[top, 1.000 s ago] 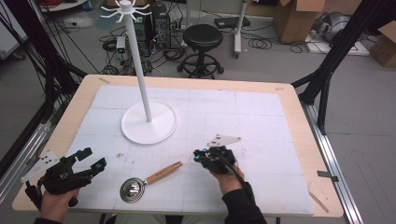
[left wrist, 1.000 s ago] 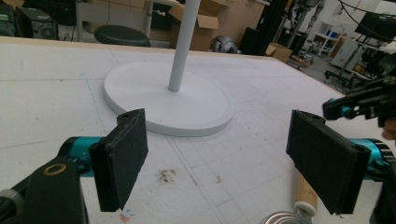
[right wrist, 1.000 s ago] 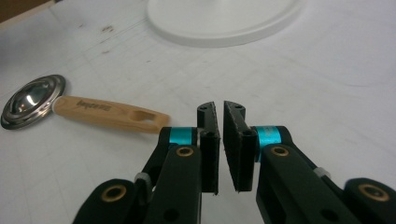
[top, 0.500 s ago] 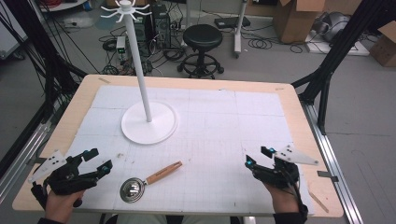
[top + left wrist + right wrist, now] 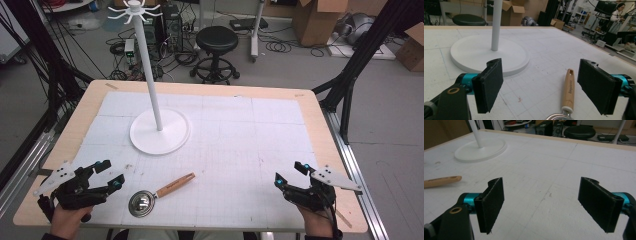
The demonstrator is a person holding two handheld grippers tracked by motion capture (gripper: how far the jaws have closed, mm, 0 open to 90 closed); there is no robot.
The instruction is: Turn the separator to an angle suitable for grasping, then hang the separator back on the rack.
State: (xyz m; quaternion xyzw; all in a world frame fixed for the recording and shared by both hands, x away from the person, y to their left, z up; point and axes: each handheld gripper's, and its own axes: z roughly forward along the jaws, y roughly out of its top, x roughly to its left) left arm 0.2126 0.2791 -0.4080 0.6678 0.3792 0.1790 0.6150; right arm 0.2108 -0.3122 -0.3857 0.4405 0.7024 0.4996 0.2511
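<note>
A small utensil with a pale wooden handle and a round shiny metal bowl [image 5: 157,194] lies flat on the white gridded mat [image 5: 240,145] at the lower left of centre in the high view, bowl toward the bottom edge, handle slanting up to the right. It looks light and stiff; the polished bowl would likely slip between flat pads, so the straight wooden handle — matte, with a small slot near its tip — seems the better place to grip. The left gripper [image 5: 107,175] sits at the lower left just beside the bowl, its jaws spread wide and holding nothing; the right gripper [image 5: 290,173] rests at the lower right, well apart from the utensil, equally wide and empty. In the left gripper view the bowl is cut off by the bottom edge, so whether it is a ladle or a strainer I cannot tell. The tall white stand with a round base [image 5: 159,131] runs to the upper left, its hooked top small and hard to make out.
</note>
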